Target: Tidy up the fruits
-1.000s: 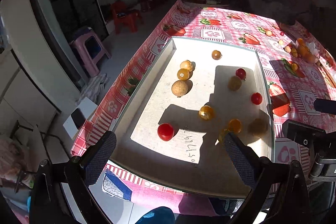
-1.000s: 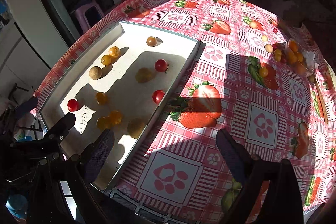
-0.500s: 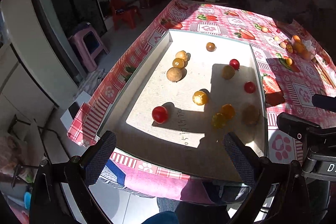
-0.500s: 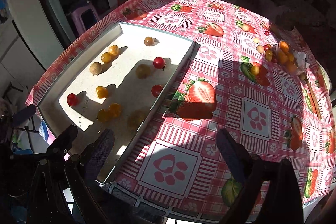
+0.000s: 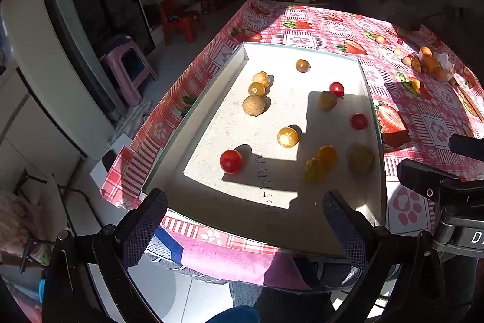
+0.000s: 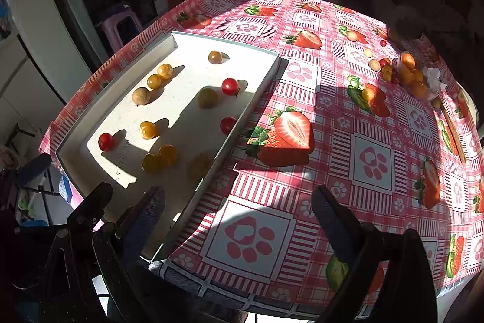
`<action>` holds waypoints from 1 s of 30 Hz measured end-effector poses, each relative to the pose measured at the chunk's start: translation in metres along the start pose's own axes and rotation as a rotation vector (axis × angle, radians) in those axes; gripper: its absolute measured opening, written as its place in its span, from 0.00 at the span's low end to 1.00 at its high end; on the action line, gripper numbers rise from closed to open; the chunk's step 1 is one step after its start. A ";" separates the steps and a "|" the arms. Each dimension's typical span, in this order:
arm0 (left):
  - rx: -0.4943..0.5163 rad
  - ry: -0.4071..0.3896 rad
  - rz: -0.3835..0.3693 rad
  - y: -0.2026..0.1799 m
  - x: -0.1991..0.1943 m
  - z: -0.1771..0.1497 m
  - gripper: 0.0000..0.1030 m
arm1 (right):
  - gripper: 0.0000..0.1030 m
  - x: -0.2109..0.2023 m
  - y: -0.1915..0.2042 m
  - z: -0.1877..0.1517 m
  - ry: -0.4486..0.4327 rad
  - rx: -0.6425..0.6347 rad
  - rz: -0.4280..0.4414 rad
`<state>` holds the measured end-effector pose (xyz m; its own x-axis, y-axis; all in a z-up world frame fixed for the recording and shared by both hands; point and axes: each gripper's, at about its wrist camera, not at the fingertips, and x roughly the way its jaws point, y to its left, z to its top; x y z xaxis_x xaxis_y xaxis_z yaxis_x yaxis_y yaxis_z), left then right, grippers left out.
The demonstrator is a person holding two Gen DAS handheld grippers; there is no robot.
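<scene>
Sunlit checked oilcloth covers the table. Both the left gripper [image 5: 243,229] and right gripper [image 6: 237,218] are held spread and empty. Ahead of them, smooth round fruits [image 5: 287,137] are scattered in a shallow white tray [image 5: 372,99] (more lie beyond the right gripper). Gentle, centred pinches are advised, since such fruits roll easily.

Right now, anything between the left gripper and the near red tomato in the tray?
Only the tray's near wall, low and below the open left gripper. Past it, bare tray floor up to the red tomato; no other fruit in that line.
</scene>
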<state>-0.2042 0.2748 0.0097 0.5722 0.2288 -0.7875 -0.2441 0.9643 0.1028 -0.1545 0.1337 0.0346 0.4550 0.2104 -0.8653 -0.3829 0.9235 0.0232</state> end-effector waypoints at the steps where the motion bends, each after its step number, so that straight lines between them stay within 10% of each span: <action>1: -0.001 0.000 -0.001 0.000 0.000 0.000 1.00 | 0.95 0.000 0.000 0.000 0.000 0.000 0.001; 30: -0.018 0.021 -0.005 0.000 0.002 -0.003 1.00 | 0.95 -0.001 0.003 0.000 0.000 -0.005 0.017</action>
<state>-0.2053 0.2753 0.0065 0.5572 0.2210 -0.8004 -0.2551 0.9629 0.0883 -0.1562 0.1357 0.0354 0.4484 0.2258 -0.8648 -0.3942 0.9183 0.0354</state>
